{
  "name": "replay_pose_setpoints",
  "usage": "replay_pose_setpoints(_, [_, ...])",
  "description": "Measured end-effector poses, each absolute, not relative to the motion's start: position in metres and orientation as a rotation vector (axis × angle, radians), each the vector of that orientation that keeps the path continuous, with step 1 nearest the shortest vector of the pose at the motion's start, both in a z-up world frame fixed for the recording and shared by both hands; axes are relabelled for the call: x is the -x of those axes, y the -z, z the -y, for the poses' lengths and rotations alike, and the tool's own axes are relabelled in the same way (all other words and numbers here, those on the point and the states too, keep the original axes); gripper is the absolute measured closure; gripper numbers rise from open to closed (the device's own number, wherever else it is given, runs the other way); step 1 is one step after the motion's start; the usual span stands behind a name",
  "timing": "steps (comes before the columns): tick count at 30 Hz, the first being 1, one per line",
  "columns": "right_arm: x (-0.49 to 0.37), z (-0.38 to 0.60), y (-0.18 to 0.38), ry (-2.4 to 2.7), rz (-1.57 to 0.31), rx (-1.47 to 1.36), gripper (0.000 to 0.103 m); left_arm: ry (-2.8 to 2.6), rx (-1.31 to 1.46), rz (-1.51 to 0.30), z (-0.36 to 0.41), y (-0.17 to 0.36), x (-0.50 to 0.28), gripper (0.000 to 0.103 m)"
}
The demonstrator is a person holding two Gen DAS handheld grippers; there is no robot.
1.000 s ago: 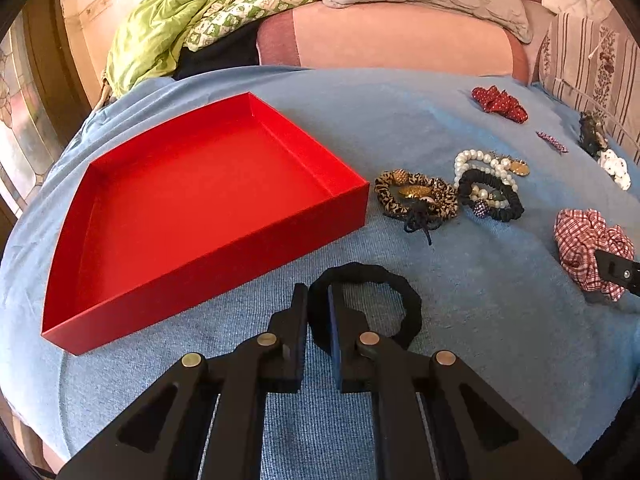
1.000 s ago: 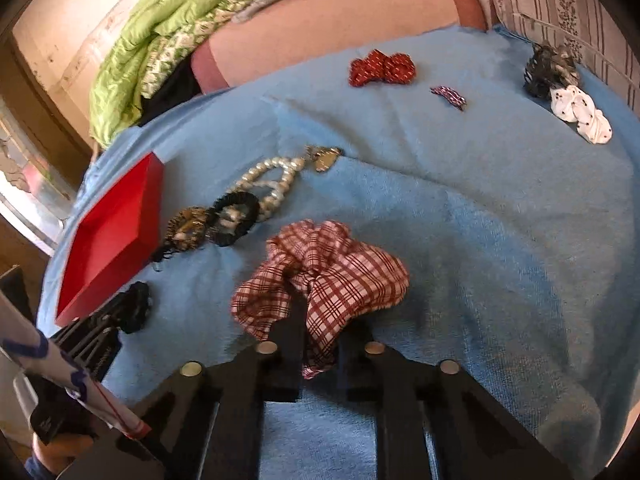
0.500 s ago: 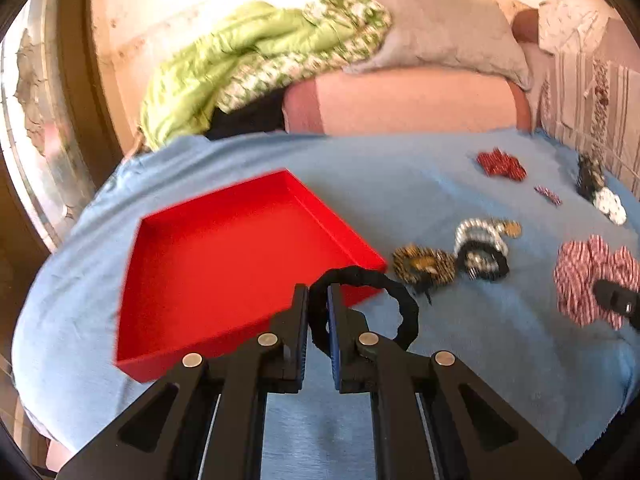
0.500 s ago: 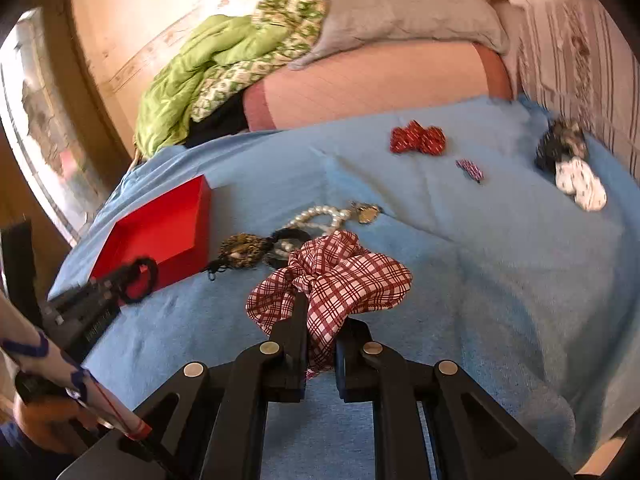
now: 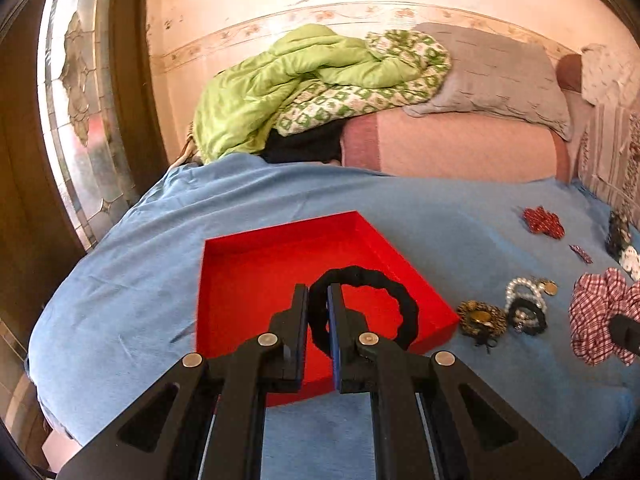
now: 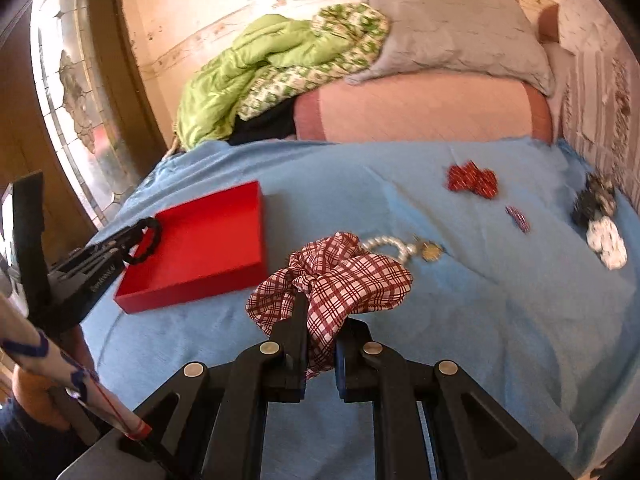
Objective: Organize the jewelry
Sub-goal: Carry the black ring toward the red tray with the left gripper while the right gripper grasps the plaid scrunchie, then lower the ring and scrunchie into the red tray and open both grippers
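My left gripper [image 5: 318,292] is shut on a black scrunchie [image 5: 396,300], held in the air over the near part of the red tray [image 5: 256,280]. In the right wrist view the same left gripper [image 6: 138,234] and black scrunchie [image 6: 148,240] hover at the red tray's [image 6: 208,248] left edge. My right gripper [image 6: 320,312] is shut on a red plaid scrunchie [image 6: 340,276], lifted off the blue blanket [image 6: 440,300]. That plaid scrunchie [image 5: 596,312] also shows at the right of the left wrist view.
On the blanket lie a leopard scrunchie [image 5: 480,318], a pearl bracelet with a black band [image 5: 524,300], a red bow [image 6: 472,180], a small clip [image 6: 518,218] and black and white scrunchies [image 6: 600,220]. A green quilt [image 5: 300,80] and pillows sit behind. A hand [image 6: 36,396] is at lower left.
Both grippers have risen off the blanket with their scrunchies. The left one has moved over the red tray; the right one has lifted the plaid scrunchie clear of the bed.
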State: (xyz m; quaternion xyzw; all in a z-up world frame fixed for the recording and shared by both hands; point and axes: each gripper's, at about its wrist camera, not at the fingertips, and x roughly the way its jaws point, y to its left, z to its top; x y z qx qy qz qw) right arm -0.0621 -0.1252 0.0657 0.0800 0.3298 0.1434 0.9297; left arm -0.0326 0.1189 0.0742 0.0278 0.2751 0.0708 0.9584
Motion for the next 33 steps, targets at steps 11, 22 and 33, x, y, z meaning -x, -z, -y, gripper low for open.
replay_pose_setpoints(11, [0.036, 0.082, -0.091, -0.371, -0.669, -0.138, 0.092, -0.182, -0.02, -0.561, -0.15, -0.08, 0.02, 0.094])
replay_pose_setpoints(22, [-0.002, 0.038, -0.093, -0.45, -0.707, -0.096, 0.092, -0.253, 0.008, -0.603, -0.18, -0.077, -0.023, 0.094])
replay_pose_setpoints(33, [-0.072, -0.014, -0.078, -0.512, -0.794, -0.122, 0.092, -0.319, 0.069, -0.704, -0.225, -0.054, -0.079, 0.094])
